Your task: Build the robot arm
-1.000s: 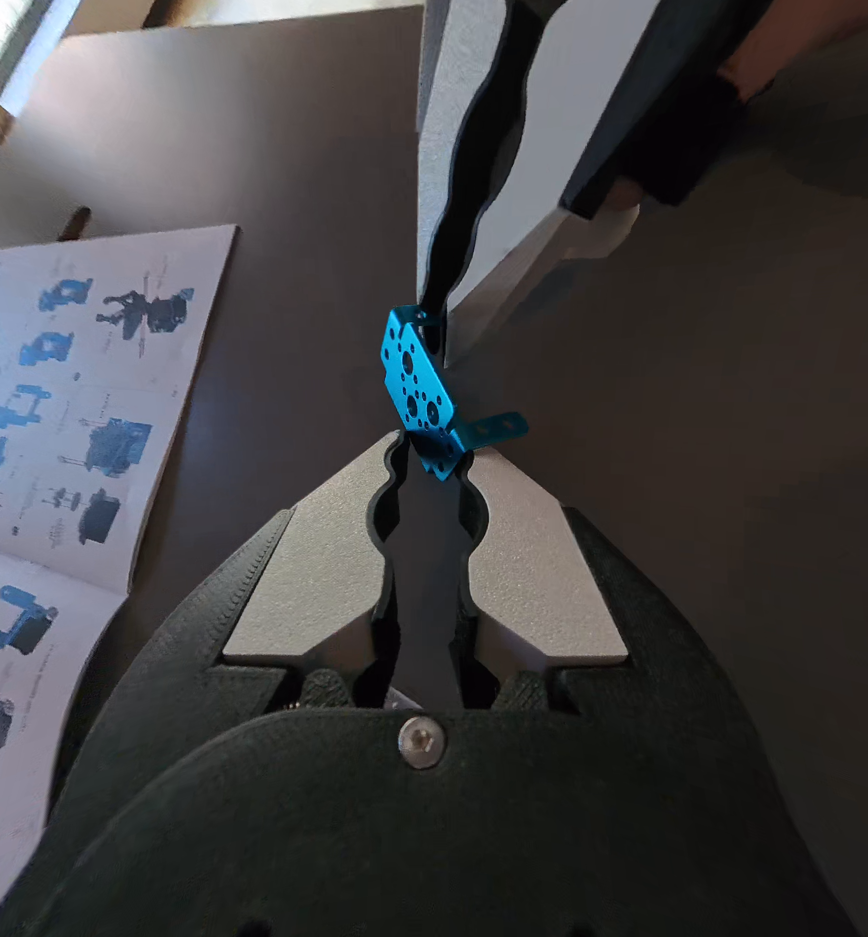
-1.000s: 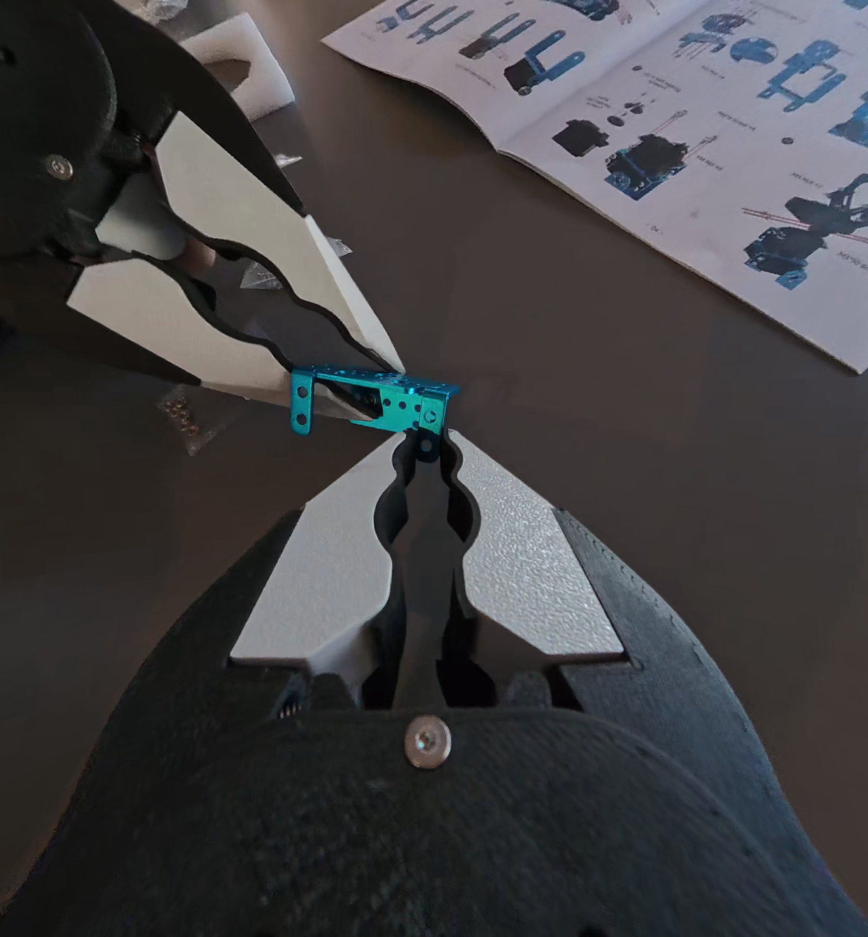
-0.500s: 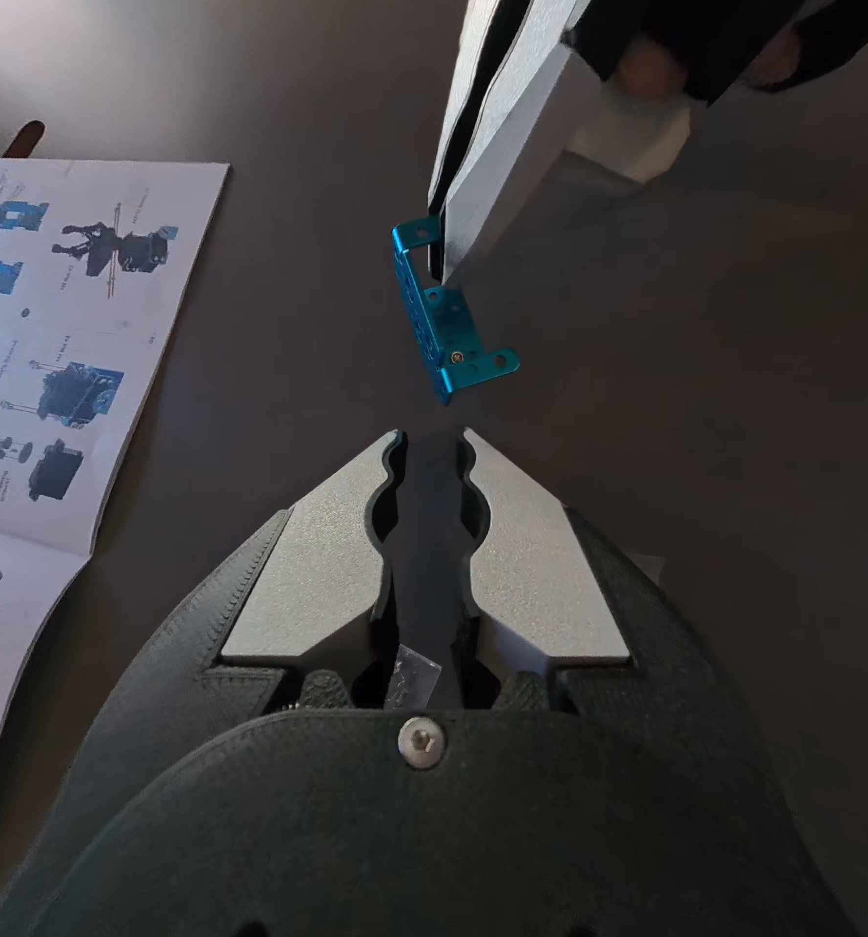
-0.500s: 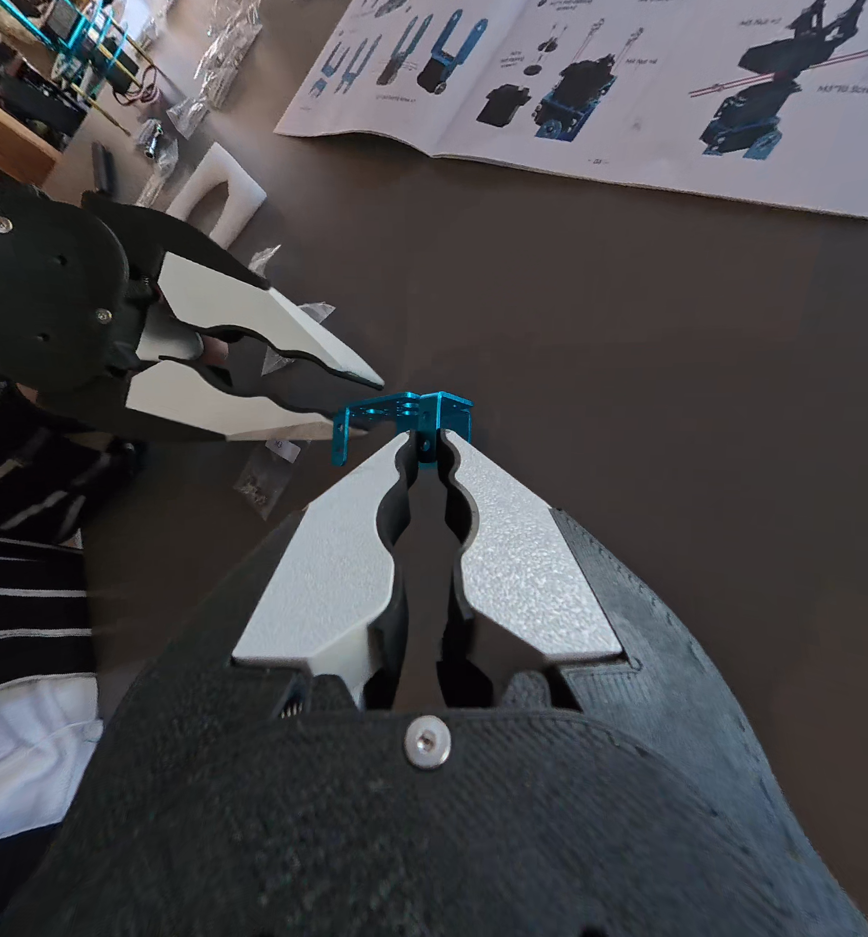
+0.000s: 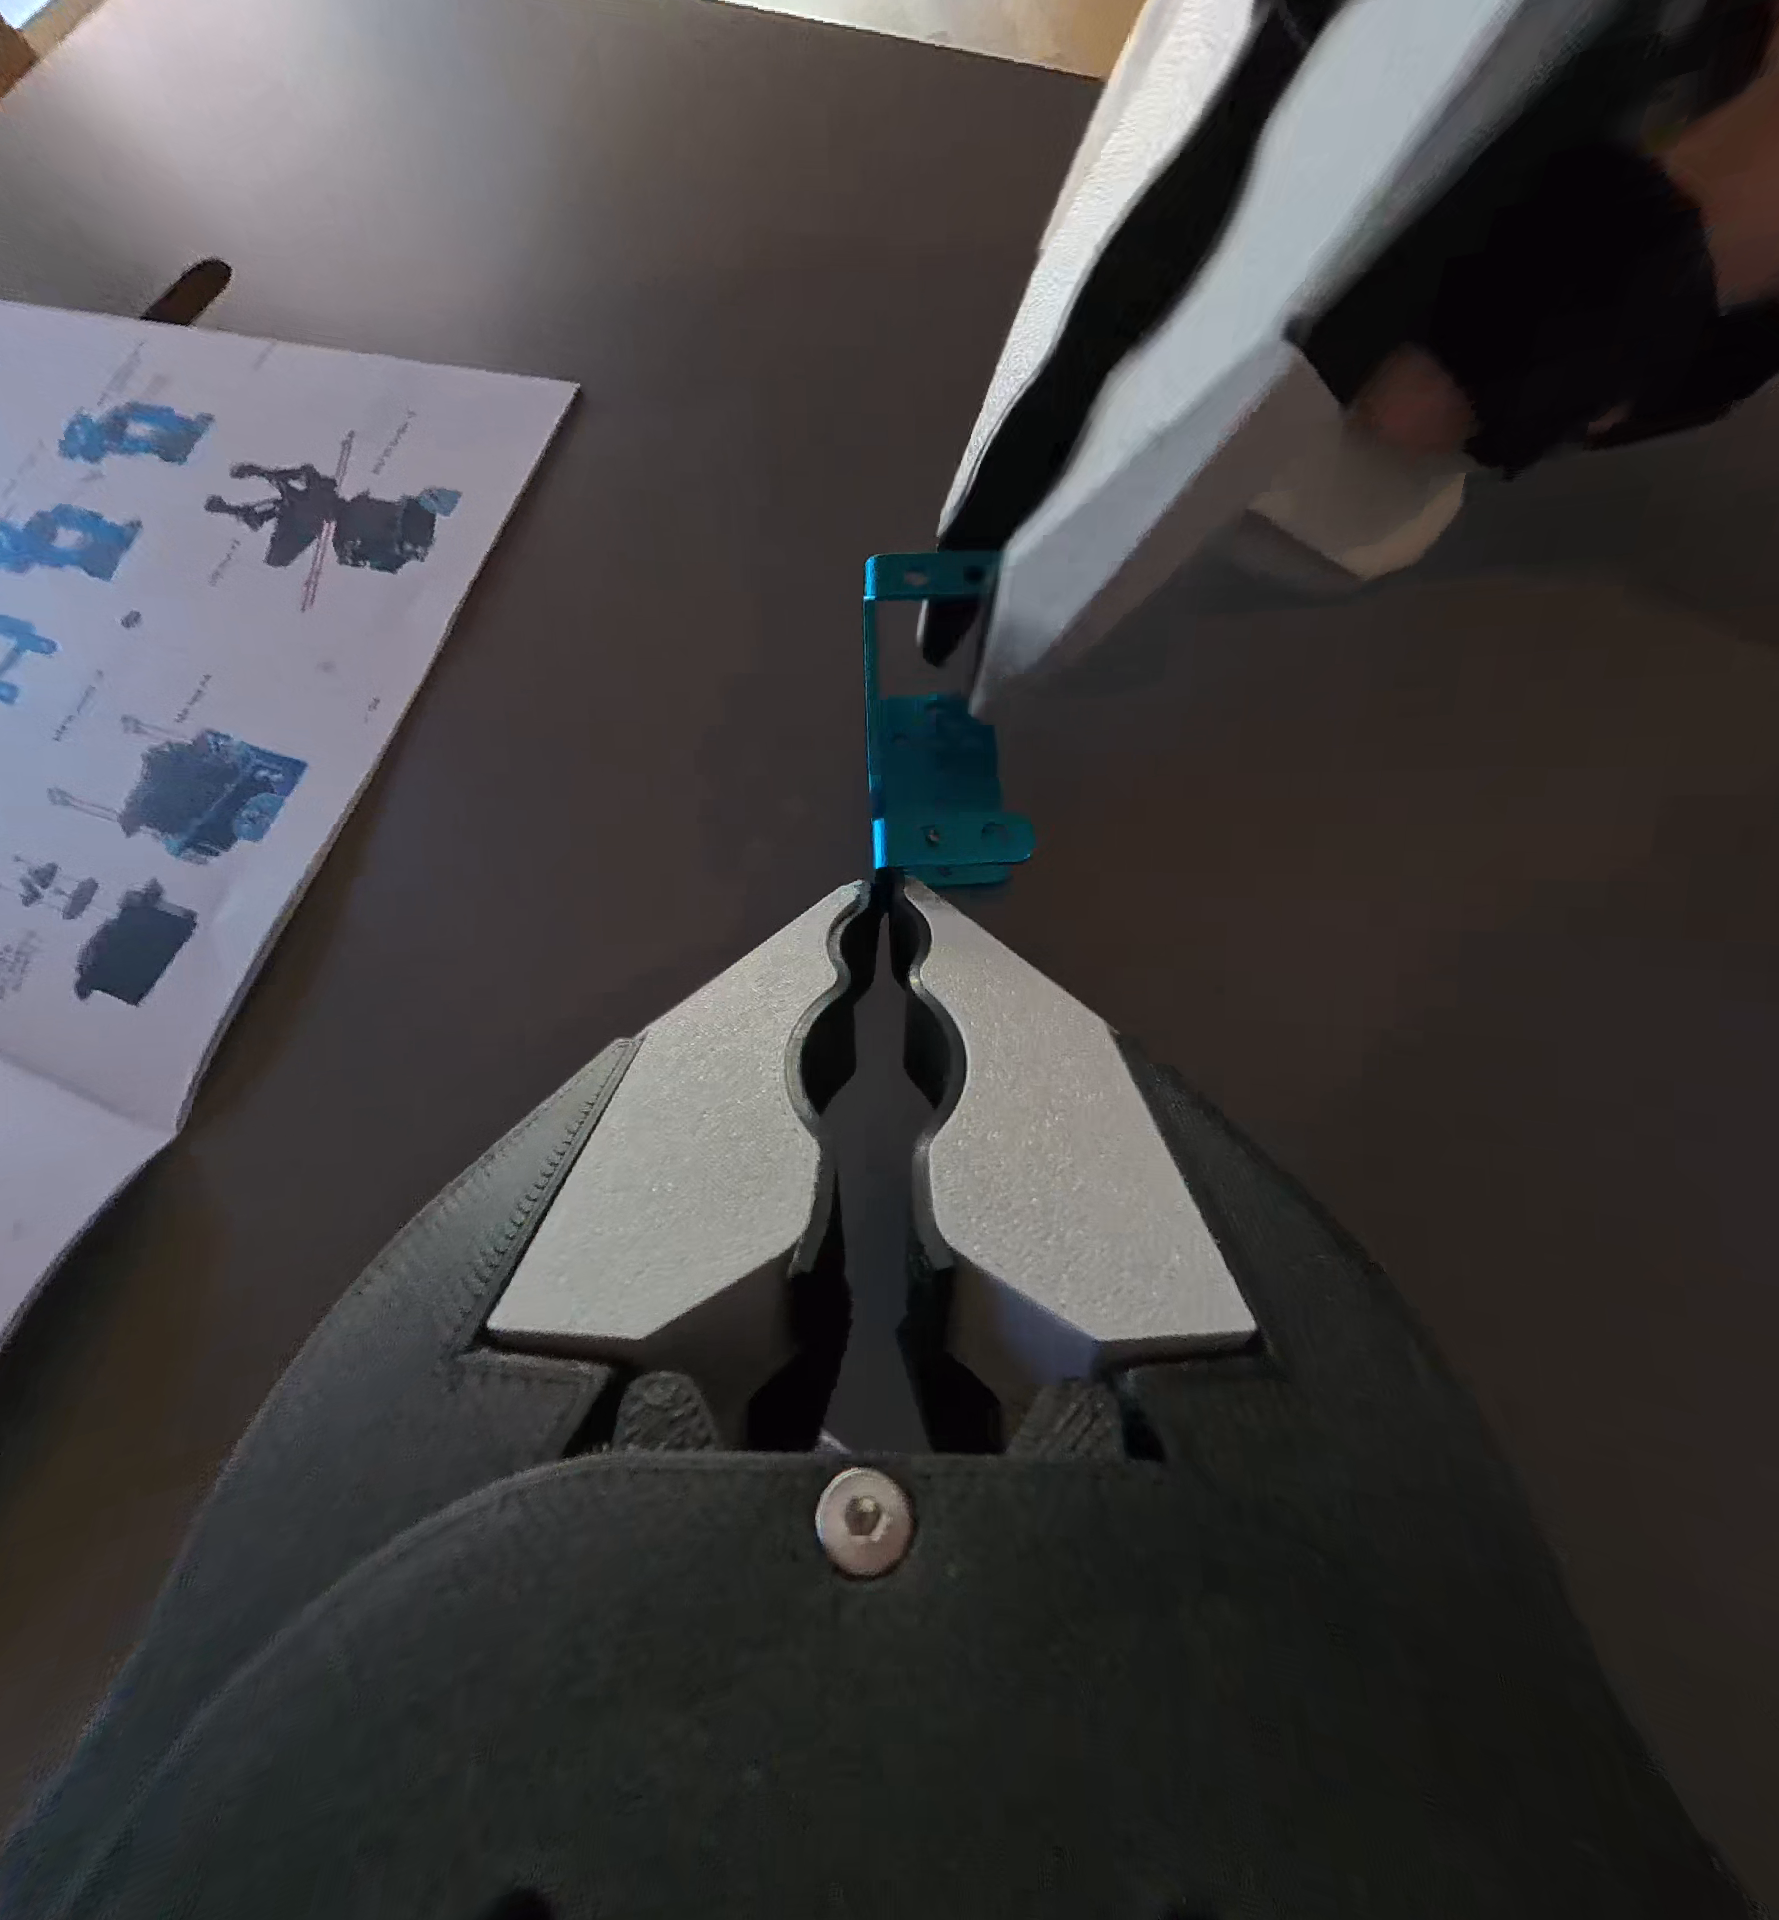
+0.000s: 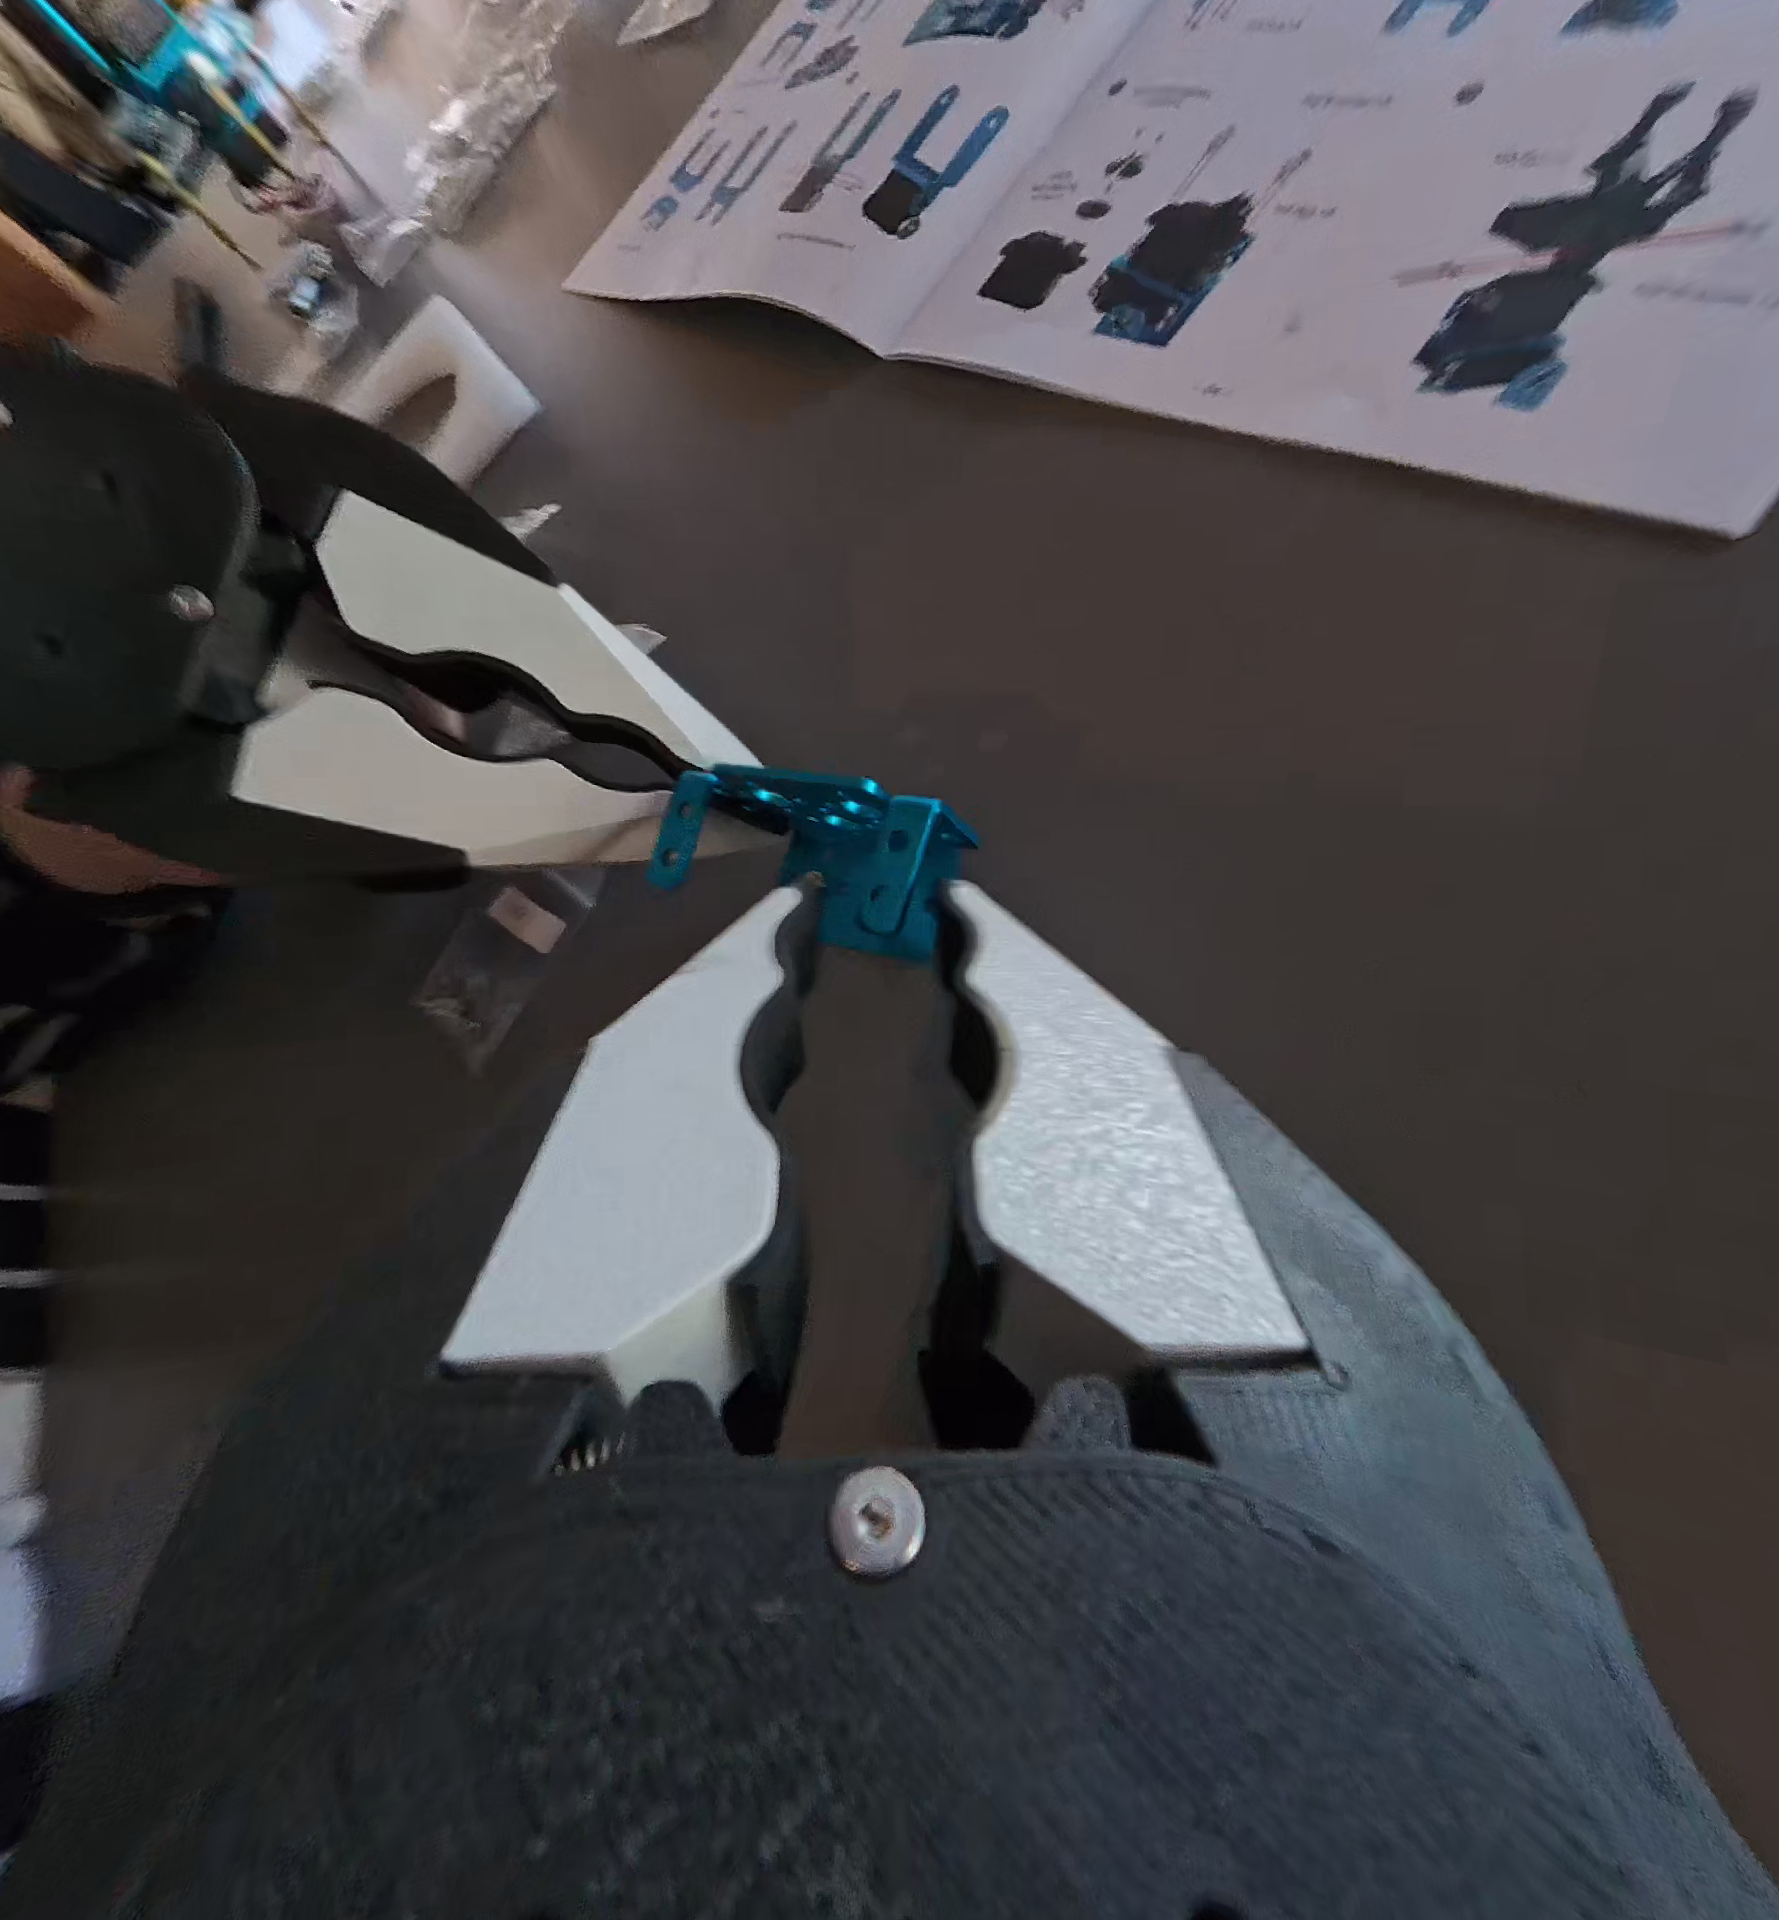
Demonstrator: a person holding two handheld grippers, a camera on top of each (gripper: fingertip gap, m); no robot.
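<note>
1. Left gripper [image 5: 887, 896]: pressed onto edge of small blue perforated metal bracket [image 5: 932, 764].
2. Right gripper [image 6: 872, 914]: pinching same bracket's other end, above dark brown bench [image 6: 1280, 727].
3. Open white illustrated booklet [image 5: 168, 665]: flat, well apart.

My left gripper's [image 5: 887, 896] tips hide the blue bracket's [image 5: 932, 774] near edge, so perhaps I grip it. The booklet [image 5: 189, 644] runs off the left edge, its pictures smeared. In the right wrist view, the clutter [image 6: 189, 177] top left is too blurred to name.
</note>
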